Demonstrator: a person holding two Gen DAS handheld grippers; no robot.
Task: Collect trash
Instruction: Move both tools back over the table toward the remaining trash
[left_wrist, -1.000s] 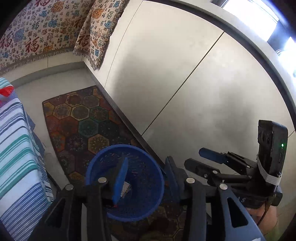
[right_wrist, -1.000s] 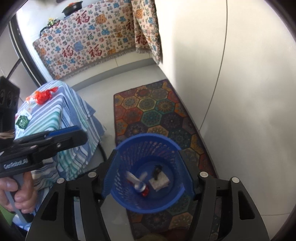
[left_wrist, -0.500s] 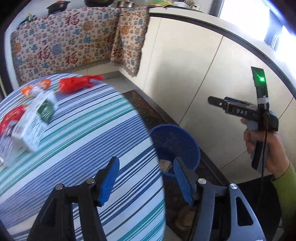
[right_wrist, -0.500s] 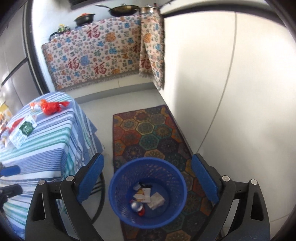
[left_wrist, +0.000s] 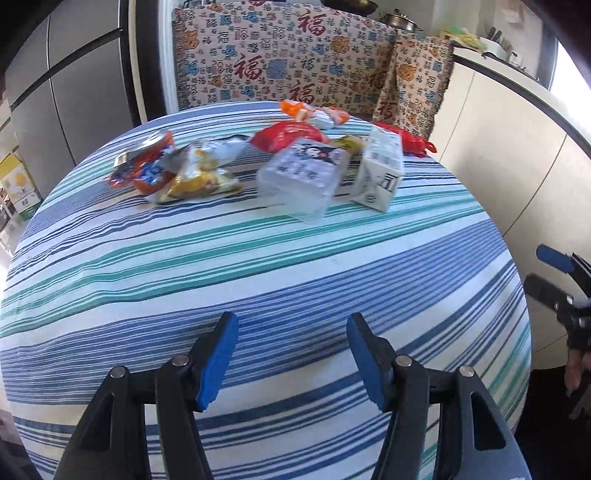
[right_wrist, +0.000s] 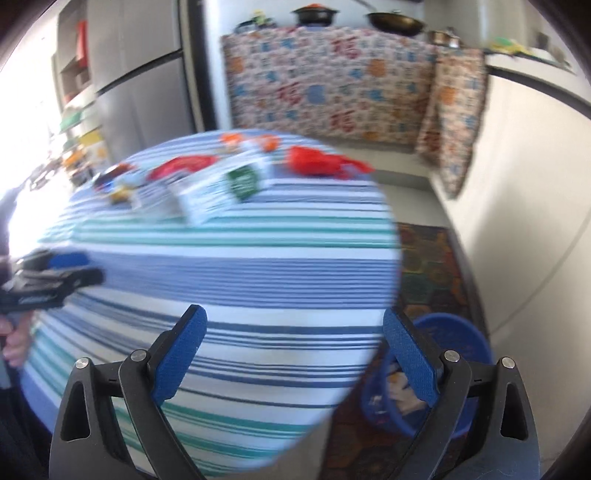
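Note:
Trash lies at the far side of a round table with a striped cloth (left_wrist: 295, 266): an orange snack wrapper (left_wrist: 144, 170), a yellow bag (left_wrist: 199, 181), a clear plastic box (left_wrist: 303, 177), a white carton (left_wrist: 380, 173), red wrappers (left_wrist: 288, 134) and a red bag (right_wrist: 317, 160). My left gripper (left_wrist: 291, 328) is open and empty above the table's near edge. My right gripper (right_wrist: 295, 325) is open and empty at the table's right edge, also showing in the left wrist view (left_wrist: 546, 266). The blue trash basket (right_wrist: 454, 336) stands on the floor at the lower right, with scraps inside.
A patterned rug (right_wrist: 428, 254) lies under the basket beside white cabinets (right_wrist: 535, 184). A patterned cloth (left_wrist: 288, 66) hangs over the far counter, with pots on top. A grey fridge (left_wrist: 81, 88) stands at the left.
Both grippers have swung up and left from the blue basket to the table. The left gripper now faces the trash pile. Both stay open and empty.

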